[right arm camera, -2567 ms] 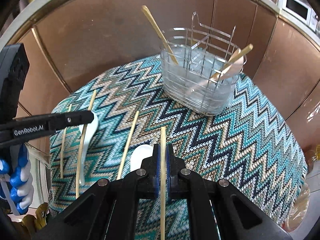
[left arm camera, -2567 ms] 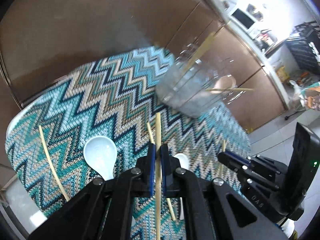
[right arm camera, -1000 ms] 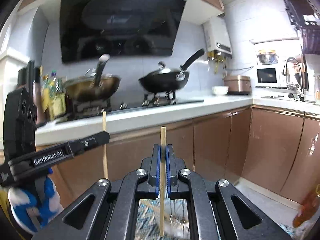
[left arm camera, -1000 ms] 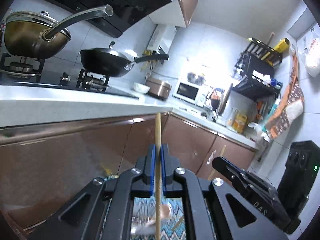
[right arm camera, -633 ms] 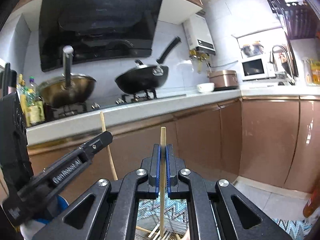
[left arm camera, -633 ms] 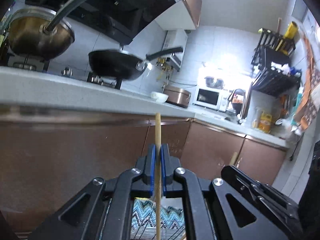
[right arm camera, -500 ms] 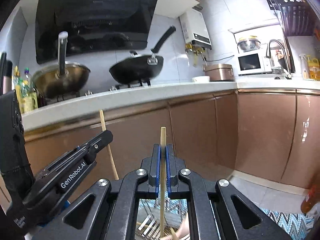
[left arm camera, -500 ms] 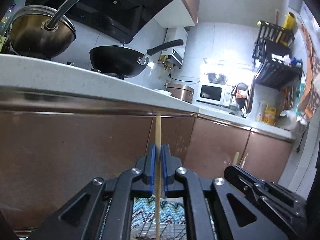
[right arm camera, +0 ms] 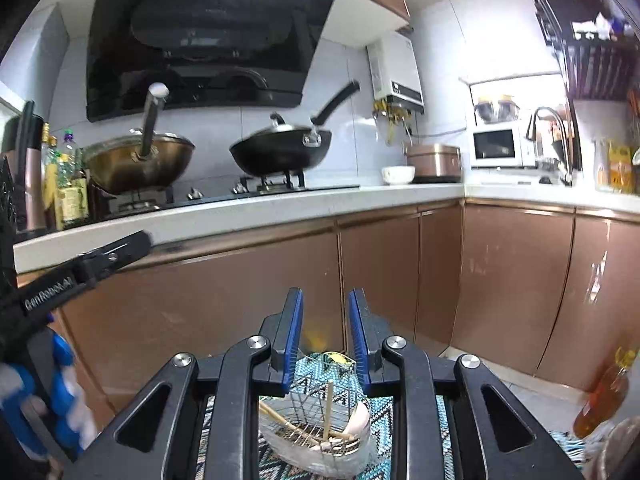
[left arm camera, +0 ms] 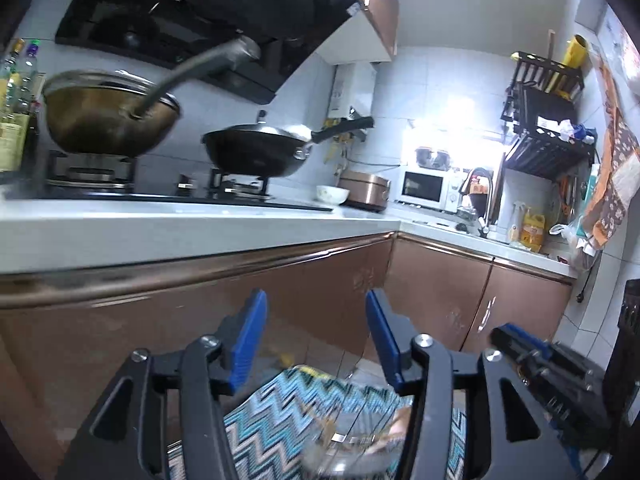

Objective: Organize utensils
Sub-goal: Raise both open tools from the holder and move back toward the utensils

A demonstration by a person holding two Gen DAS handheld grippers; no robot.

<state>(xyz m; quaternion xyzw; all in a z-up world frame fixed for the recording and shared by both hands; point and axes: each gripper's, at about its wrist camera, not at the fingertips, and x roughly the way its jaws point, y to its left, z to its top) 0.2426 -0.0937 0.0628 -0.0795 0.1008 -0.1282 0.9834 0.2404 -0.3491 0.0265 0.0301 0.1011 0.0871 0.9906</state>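
Both claws, left claw (left arm camera: 316, 344) and right claw (right arm camera: 322, 340), now spread empty above the wire caddy (right arm camera: 320, 420); their chopsticks (right arm camera: 328, 410) have apparently dropped inside, though the left view blurs.

Bright kitchen, glare nr microwave (left arm camera: 426, 187), fisheye-warped, blurry edges.

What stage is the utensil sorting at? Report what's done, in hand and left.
Done: several chopsticks and a spoon stand in the wire holder on the zigzag mat. In hand: nothing; the left gripper and right gripper are both open and empty above the holder. Left: these views show no loose utensils, since most of the mat is hidden, so I cannot tell what remains.
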